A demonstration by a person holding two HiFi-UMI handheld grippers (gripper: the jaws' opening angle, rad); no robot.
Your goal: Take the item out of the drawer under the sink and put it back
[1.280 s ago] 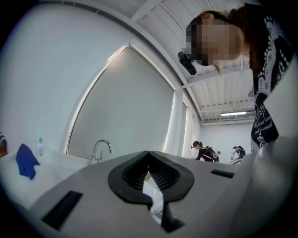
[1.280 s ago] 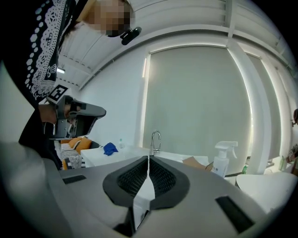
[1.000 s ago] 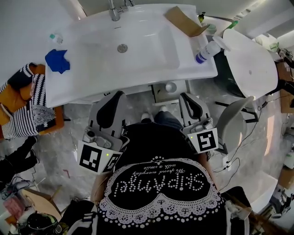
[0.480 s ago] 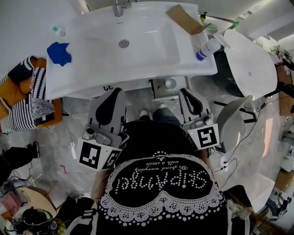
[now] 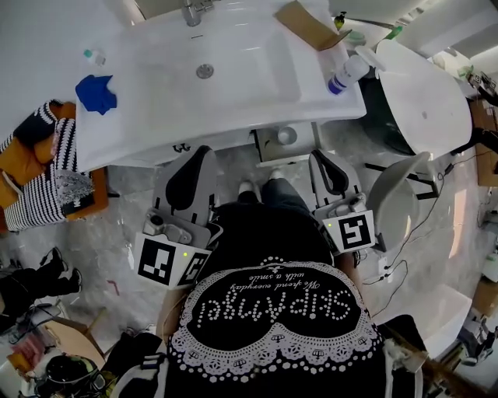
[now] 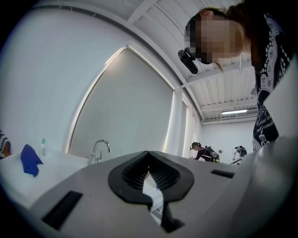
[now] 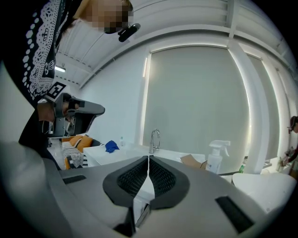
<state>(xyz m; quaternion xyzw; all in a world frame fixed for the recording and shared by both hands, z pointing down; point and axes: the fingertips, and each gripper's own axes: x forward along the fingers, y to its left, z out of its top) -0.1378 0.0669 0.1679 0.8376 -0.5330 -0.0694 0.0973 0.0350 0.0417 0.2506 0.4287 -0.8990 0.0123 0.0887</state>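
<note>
The left tool [image 6: 149, 154] has its black ribbed pads pressed together at the tips, with nothing between them. The right tool [image 7: 149, 160] is likewise pressed shut and empty. Seen from the head view, both are held out level in front of the person, one on each side of the body. Their tips sit just short of the front edge of the white worktop [image 5: 140, 140] and touch nothing.

The drawer [image 5: 282, 148] under the sink [image 5: 226, 74] juts out a little past that front edge, between the two tools and nearer the right one. A round grey item [image 5: 287, 135] sits inside it (what exactly it is cannot be made out from above). Neither tool is in contact with the drawer or the item.

On the worktop, a crumpled blue cloth [image 5: 96, 93] lies at the left end, with a small clear bottle [image 5: 93, 56] just behind it. The faucet [image 5: 192, 11] stands at the back of the basin. At the right end, a piece of brown cardboard [image 5: 309, 25] rests near the back corner, and a white spray bottle [image 7: 215, 157] stands upright beside it. A white toilet [image 5: 424, 101] sits to the right of the sink. To the left, black-and-white striped fabric [image 5: 47, 171] is heaped on something orange.
</note>
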